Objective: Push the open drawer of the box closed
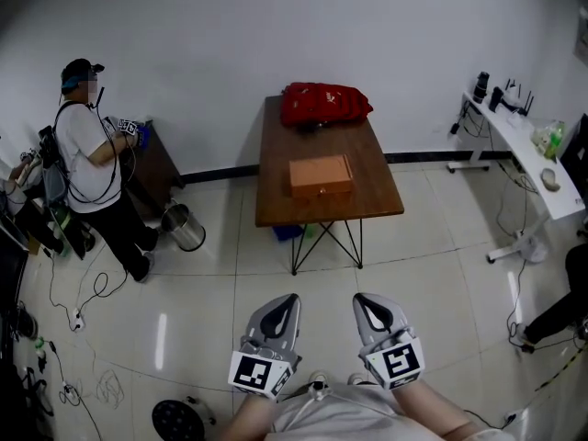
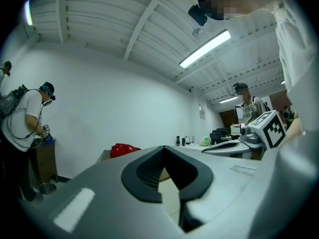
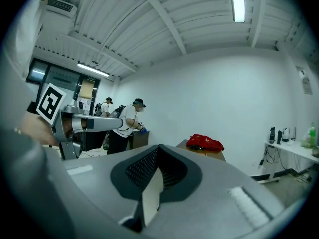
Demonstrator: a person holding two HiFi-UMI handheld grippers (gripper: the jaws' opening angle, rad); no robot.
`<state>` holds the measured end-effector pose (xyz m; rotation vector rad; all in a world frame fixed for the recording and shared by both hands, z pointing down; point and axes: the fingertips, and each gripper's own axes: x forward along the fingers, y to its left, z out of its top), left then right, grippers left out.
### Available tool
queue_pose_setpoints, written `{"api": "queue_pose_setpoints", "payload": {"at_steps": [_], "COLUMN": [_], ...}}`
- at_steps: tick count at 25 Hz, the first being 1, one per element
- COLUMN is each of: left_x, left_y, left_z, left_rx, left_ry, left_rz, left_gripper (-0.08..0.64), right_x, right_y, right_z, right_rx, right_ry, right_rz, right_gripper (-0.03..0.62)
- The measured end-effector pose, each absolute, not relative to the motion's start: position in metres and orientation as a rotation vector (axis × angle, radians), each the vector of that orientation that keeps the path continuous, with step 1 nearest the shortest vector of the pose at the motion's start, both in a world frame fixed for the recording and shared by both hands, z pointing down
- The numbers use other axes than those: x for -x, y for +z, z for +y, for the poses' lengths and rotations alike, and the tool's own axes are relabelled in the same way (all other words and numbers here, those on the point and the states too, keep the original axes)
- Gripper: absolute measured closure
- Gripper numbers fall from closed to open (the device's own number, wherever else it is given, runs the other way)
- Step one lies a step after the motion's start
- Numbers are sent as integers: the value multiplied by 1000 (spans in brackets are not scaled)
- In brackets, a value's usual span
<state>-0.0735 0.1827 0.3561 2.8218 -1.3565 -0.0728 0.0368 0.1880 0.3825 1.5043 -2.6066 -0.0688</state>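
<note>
**A:** In the head view, where is the box, and why do the tongs sit so low?

**B:** The box (image 1: pixel 321 175) rests on the brown table (image 1: pixel 276 205), toward its near edge and well apart from both tongs. The left gripper (image 1: pixel 287 303) and the right gripper (image 1: pixel 366 303) hang side by side close to the holder's body, above the floor (image 1: pixel 211 301). This looks like a resting posture, because nothing is within reach. The face with the small handle, probably the drawer (image 1: pixel 322 190), looks toward the holder. A push would therefore go straight away from the body. How far the drawer stands out is too small to tell.

**A:** And the left gripper view?

**B:** Its jaws meet at the tips and hold nothing. Only floor shows through the slit under the tips. Closed tips would make a blunt nose, which probably suits pushing better than gripping.

**A:** The right gripper view?

**B:** It is the same there: jaws together, empty, and pointed toward the table. A red bag (image 3: pixel 205 143) lies on the far end of the table.

**A:** Which stage is this?

**B:** It fits two stages. Either the drawer is out and the holder stands off from it, or the drawer is in and the holder stands away from the table.
</note>
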Motion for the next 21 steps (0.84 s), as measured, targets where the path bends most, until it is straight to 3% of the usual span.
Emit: {"api": "queue_pose_setpoints", "payload": {"at_steps": [21], "left_x": [52], "left_y": [368], "left_z": [182], "left_rx": [-2821], "left_ry": [1], "left_rz": [-1250], "left_gripper": [554], "right_x": [-40], "right_y": [384], "right_z": [181], "right_rx": [-1482], "right_ry": [-82], "right_rz": [-2624], "right_gripper": [584]}}
